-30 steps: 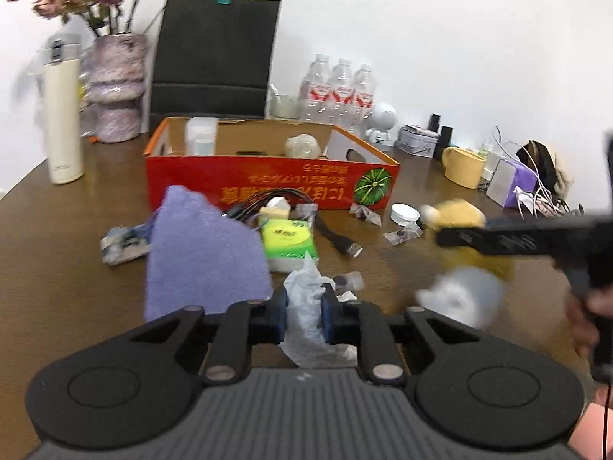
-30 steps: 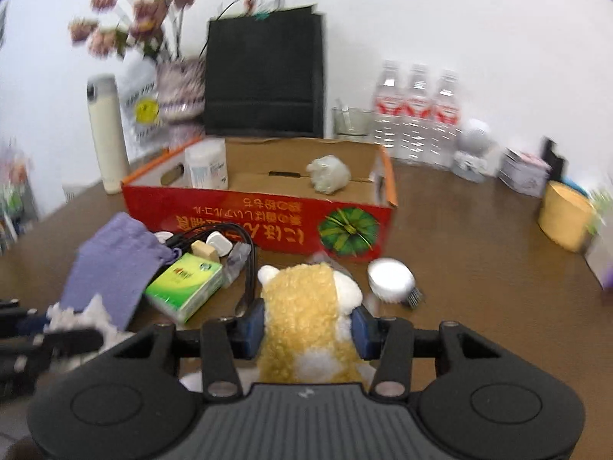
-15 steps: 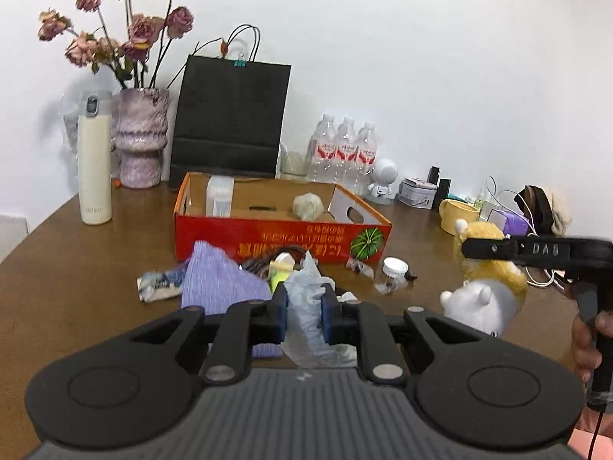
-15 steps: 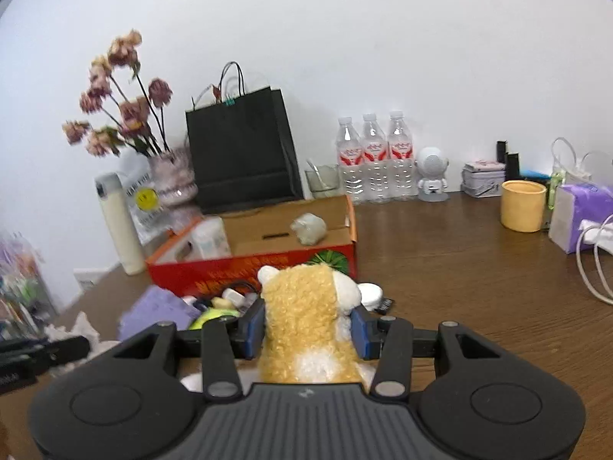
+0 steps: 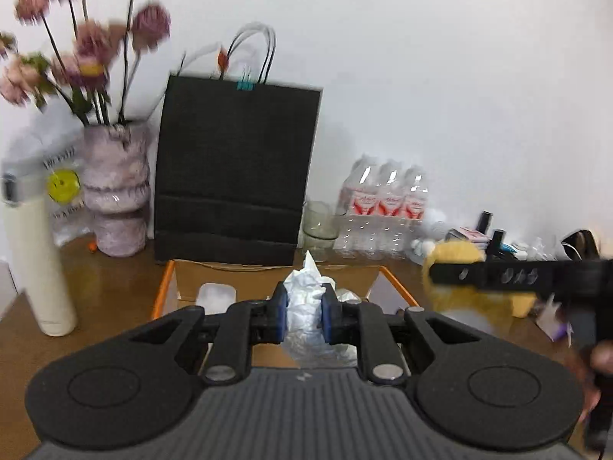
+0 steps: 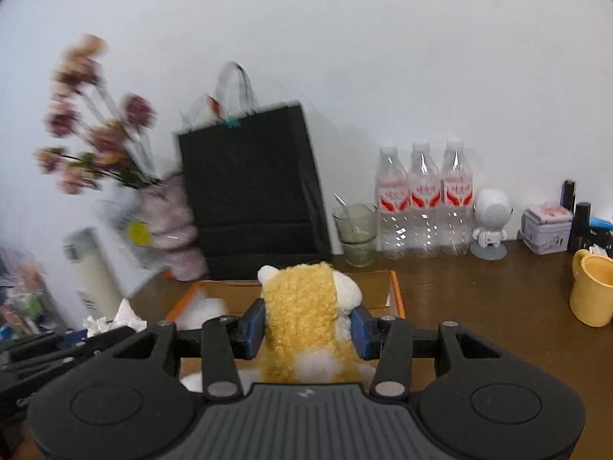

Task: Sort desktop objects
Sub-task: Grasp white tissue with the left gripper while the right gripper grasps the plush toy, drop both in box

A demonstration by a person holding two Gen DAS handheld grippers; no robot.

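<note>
So left gripper (image 5: 303, 316) is clamped on crumpled tissue (image 5: 306, 299), frame center, above the box (image 5: 268, 274). Right gripper (image 6: 308, 327) pinches the yellow plush (image 6: 306, 314) between its pads, lower center, over the box's near edge.

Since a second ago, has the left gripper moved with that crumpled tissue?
Yes. The left gripper, shut on the crumpled tissue, has risen and gone forward: the cardboard box, earlier far ahead, now lies directly beneath it.
</note>
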